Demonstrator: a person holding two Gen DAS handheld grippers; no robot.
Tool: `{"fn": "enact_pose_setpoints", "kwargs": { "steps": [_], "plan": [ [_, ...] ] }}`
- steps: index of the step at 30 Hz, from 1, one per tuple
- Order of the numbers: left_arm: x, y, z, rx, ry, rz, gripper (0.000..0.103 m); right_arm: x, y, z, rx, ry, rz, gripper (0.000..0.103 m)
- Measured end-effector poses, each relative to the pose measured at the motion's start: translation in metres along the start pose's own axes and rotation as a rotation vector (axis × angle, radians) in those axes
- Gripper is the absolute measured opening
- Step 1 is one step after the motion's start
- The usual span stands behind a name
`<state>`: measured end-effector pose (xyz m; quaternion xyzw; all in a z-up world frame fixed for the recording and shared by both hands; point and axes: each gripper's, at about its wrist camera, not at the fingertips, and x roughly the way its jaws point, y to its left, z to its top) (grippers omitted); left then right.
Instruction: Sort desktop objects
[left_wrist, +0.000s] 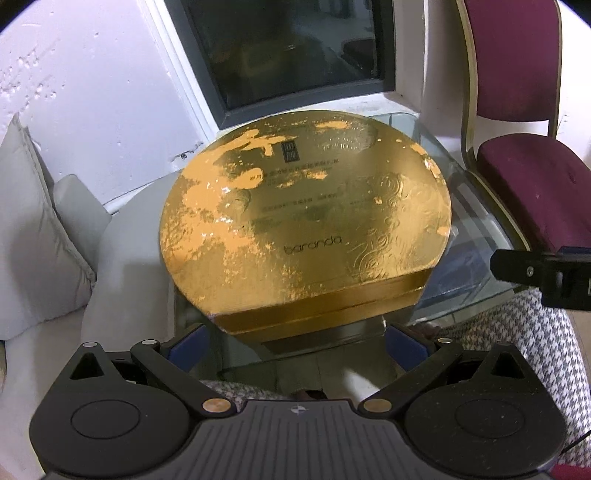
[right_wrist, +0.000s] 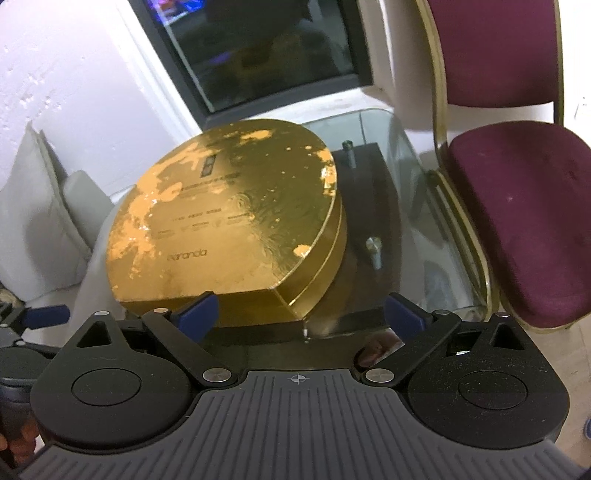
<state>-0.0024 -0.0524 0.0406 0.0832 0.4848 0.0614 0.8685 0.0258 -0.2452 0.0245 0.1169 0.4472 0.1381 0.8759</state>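
On the glass worktop (right_wrist: 373, 122) the gold box (left_wrist: 303, 221) takes up most of the left and middle, its flat front side along the near edge and its round back toward the far edge by the window. Your left gripper (left_wrist: 295, 341) sits at that flat front side with its jaws spread wide; the blue pads stand on either side of the front and grasp nothing. Further right, your right gripper (right_wrist: 301, 315) is at the box's near right corner, jaws also wide apart and empty, the left pad in front of the box's side, not pressing. Beyond it, toward the right edge, two small metal pegs (right_wrist: 373, 251) stand on the dark base under the glass; the red chair (right_wrist: 517, 206) is off the worktop.

My reading: you are between grasps, with the box not yet taken up. Next you need both jaws set on opposite sides of the box, since it looks too wide for one.
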Motion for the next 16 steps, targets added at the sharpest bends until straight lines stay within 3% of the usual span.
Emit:
{"fn": "enact_pose_setpoints", "kwargs": {
  "steps": [16],
  "plan": [
    [0.021, 0.0, -0.02, -0.049, 0.077, -0.094, 0.102, 0.008, 0.0, -0.016, -0.03, 0.062, 0.012, 0.099]
  ]
}}
